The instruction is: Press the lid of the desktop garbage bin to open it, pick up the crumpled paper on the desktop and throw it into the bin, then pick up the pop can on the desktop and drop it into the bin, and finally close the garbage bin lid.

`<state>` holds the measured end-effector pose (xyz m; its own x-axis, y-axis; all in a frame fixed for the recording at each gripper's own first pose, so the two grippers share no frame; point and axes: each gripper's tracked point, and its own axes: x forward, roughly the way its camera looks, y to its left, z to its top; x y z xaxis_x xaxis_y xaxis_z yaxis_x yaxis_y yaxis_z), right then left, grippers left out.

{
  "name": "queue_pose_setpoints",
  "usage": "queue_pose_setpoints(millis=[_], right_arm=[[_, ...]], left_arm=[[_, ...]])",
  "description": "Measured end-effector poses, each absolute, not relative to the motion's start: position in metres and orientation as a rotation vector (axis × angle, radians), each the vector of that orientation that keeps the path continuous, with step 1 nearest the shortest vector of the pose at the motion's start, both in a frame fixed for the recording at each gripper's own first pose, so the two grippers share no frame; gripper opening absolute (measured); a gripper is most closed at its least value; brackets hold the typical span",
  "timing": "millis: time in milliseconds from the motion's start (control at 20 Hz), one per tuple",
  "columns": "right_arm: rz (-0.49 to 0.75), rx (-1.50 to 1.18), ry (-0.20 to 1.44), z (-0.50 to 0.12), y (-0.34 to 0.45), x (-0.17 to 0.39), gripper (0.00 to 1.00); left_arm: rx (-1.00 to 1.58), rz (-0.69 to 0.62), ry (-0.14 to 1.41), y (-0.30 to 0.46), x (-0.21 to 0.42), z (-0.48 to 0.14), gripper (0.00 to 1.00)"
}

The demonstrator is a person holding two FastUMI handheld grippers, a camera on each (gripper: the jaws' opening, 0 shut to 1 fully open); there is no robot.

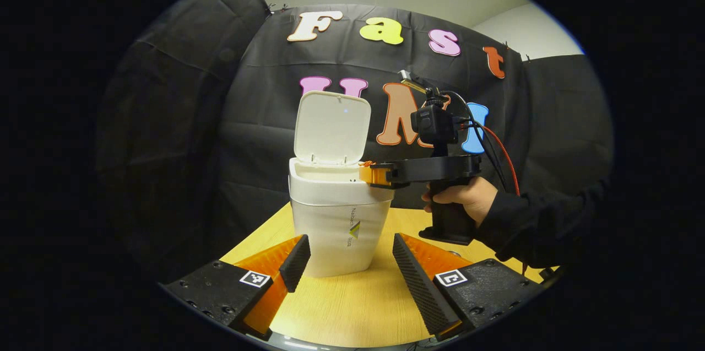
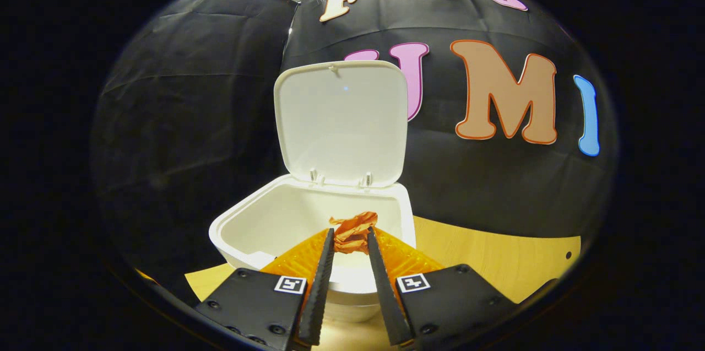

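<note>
Pinching crumpled paper between its fingers, the right gripper hangs over the open bin, lid upright. The left gripper gapes wide and empty before the bin.

One garbage bin on the one wooden desktop, and it carries one lid, standing up. Two small hinge tabs sit at the lid's base in the right gripper view. One crumpled paper, orange, up at the bin's mouth. Two grippers in play: the left gripper with its two fingers, the right gripper with its two. Each gripper body carries two square black-and-white markers, four in all. One hand and one dark sleeve show. Cables off the far gripper — three, possibly, hard to separate.
</note>
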<state>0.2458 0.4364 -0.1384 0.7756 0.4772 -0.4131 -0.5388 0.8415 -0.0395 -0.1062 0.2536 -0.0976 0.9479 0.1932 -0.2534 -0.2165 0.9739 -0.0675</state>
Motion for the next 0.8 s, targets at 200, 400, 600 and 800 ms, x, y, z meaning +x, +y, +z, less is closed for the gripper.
queue_pose_setpoints(millis=[200,400,600,800], right_arm=[[0.531,-0.16,0.375,-0.127,0.427,0.241,0.79],[0.504,-0.132,0.26,-0.082,0.402,0.235,0.88],[0.444,-0.094,0.174,-0.039,0.348,0.223,0.88],[0.347,-0.054,0.112,-0.004,0.278,0.214,0.88]], left_arm=[[-0.094,0.197,0.246,0.249,-0.102,-0.098,0.93],[-0.09,0.168,0.245,0.234,-0.092,-0.098,0.93],[-0.106,0.127,0.242,0.212,-0.072,-0.102,0.93],[-0.104,0.067,0.24,0.181,-0.05,-0.105,0.93]])
